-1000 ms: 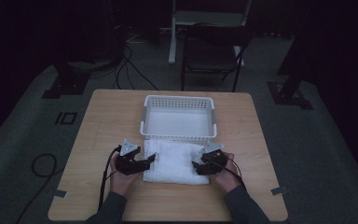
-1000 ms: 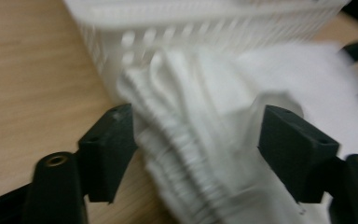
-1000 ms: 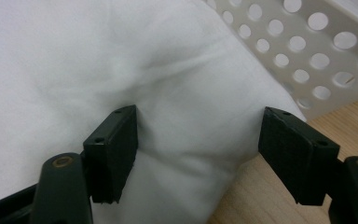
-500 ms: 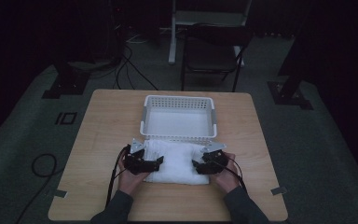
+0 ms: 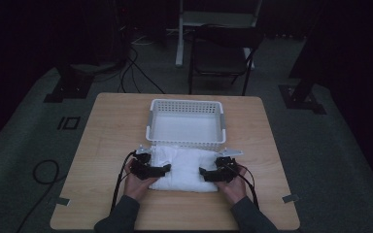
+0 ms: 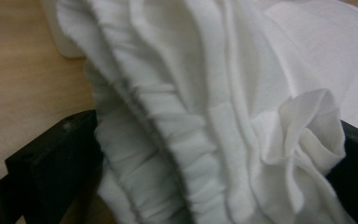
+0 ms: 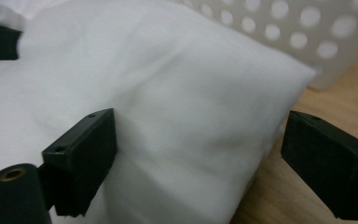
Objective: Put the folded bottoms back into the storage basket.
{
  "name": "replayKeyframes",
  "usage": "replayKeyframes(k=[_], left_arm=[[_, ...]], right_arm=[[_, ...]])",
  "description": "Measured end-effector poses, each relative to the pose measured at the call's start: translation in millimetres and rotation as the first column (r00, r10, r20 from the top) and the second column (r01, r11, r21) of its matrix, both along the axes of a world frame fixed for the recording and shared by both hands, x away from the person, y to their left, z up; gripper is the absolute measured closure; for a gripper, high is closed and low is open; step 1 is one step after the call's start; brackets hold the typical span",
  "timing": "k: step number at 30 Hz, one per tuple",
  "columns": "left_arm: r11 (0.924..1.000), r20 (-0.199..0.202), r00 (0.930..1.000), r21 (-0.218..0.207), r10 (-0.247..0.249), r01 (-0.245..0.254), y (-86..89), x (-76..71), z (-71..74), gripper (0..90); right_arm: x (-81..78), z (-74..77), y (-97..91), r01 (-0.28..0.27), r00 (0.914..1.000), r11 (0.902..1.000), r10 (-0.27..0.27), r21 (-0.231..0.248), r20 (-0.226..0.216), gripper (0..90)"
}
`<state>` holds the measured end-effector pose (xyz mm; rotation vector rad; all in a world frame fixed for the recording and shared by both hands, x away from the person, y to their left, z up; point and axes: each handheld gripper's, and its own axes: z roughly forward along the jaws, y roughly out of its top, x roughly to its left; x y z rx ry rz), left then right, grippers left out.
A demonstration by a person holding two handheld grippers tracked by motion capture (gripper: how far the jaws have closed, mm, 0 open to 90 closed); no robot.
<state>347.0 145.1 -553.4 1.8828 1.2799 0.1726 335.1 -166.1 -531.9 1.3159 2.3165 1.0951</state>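
A folded white cloth (image 5: 184, 164) lies on the wooden table (image 5: 107, 126), just in front of a white perforated basket (image 5: 184, 103). My left gripper (image 5: 165, 169) is pushed into the cloth's left edge. In the left gripper view its jaws stand wide apart, and bunched, ruched folds of the cloth (image 6: 191, 70) fill the gap of the gripper (image 6: 214, 154). My right gripper (image 5: 202, 172) sits at the cloth's right edge. It is open (image 7: 200, 140), and its jaws straddle the corner of the cloth (image 7: 168, 70) without squeezing it.
The basket's wall (image 7: 307, 28) stands close behind the cloth. Bare wood lies to the left, right and front of the cloth. A dark chair (image 5: 223, 53) and cables (image 5: 136, 63) are on the floor beyond the table's far edge.
My left gripper has slid to the right into the cloth's left edge, and the cloth is bunched there. The right gripper has stayed put.
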Motion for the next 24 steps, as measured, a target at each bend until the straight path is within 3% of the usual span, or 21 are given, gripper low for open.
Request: replayKeyframes(k=[6,9,13,17,19,24], left_arm=[[0.9998,0.003,0.9999,0.012,-0.017,0.017,-0.2,-0.3,0.0,0.0],[0.9995,-0.001,0.9995,0.007,-0.031,0.031,0.7,0.3,0.2,0.0],[0.9996,-0.005,0.9996,0.004,-0.029,0.029,0.4,0.0,0.4,0.2],[0.9987,-0.009,0.9989,-0.022,-0.046,0.046,1.7,-0.5,0.5,2.4],[0.9974,-0.013,0.9983,-0.047,-0.056,0.056,2.8,-1.3,0.3,9.4],[0.9927,-0.038,0.9965,-0.099,-0.074,0.070,4.3,-2.7,0.0,23.0]], right_arm=[[4.0,-6.9,-2.4,0.025,0.9974,0.9989,-0.022,0.039,-0.068,9.7],[9.0,-14.1,-8.3,0.038,0.9898,0.9924,-0.021,0.117,-0.141,9.8],[9.3,-16.3,-10.6,0.046,0.9877,0.9882,-0.023,0.146,-0.154,10.6],[10.8,-17.0,-13.1,0.010,0.9860,0.9820,0.022,0.189,-0.165,17.9],[13.6,-18.2,-15.5,-0.017,0.9801,0.9708,0.064,0.239,-0.188,27.6],[16.2,-19.6,-16.5,-0.041,0.9731,0.9616,0.100,0.271,-0.208,39.5]])
